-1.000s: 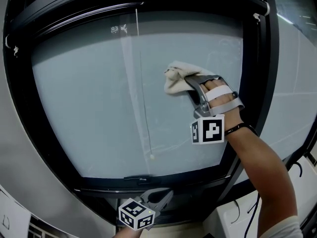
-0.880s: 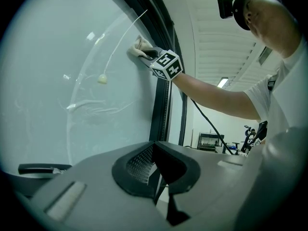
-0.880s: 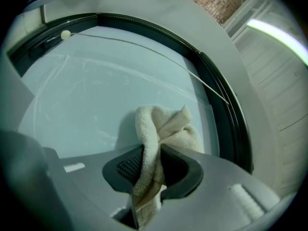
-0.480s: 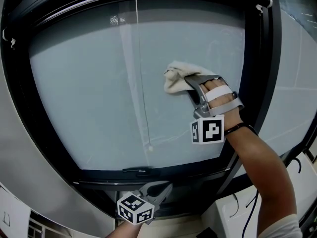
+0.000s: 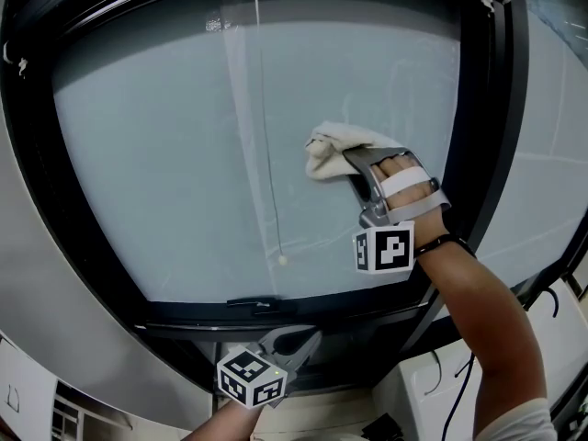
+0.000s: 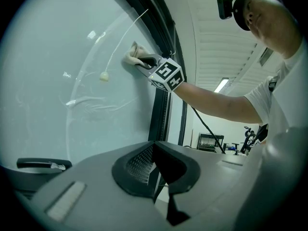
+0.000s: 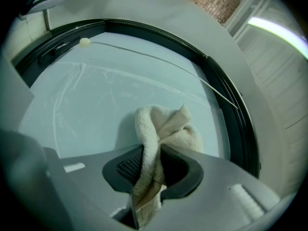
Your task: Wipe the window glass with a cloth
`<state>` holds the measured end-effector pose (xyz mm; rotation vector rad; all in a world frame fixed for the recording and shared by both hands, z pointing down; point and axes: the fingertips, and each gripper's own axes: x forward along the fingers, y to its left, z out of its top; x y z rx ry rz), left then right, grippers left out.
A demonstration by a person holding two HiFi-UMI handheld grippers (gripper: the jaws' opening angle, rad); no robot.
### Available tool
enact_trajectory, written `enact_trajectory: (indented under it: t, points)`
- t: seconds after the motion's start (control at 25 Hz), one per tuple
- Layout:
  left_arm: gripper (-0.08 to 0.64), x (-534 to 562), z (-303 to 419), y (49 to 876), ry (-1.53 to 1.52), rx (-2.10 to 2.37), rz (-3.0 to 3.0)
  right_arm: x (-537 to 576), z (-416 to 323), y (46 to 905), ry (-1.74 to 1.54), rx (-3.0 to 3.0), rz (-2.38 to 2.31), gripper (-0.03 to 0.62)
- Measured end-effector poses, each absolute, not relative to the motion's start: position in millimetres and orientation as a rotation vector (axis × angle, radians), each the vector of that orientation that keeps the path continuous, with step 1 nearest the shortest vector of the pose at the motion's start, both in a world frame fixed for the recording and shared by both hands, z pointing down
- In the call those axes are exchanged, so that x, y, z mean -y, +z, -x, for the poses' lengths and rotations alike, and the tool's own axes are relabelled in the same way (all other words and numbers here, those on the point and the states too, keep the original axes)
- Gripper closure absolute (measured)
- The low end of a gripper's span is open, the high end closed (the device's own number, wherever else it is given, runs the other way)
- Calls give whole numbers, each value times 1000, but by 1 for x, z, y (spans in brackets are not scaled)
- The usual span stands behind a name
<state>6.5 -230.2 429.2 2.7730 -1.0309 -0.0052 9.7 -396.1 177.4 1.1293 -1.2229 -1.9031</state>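
Cream cloth (image 5: 331,143), gripped by right claw (image 5: 352,159), presses glass (image 5: 165,154) near right frame (image 5: 491,136); left claw (image 5: 309,341) clenched empty.

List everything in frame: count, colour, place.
window glass: 1, pale grey-blue, streaked, fills the view
window frame: 1, black, around the glass
pull cord: 1, white with a bead end, hanging over the glass left of the cloth
cloth: 1, cream, pressed on the glass right of centre
right gripper: 1, grey, jaws shut on the cloth
left gripper: 1, grey, low beneath the frame, shut, empty
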Motion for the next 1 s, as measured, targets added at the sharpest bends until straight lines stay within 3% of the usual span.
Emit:
enact_trajectory:
  t: [1.0]
  points:
    - [543,227,-5,434,-2,1043,-2757,393,-3,284,-1863,1272,-1007,505]
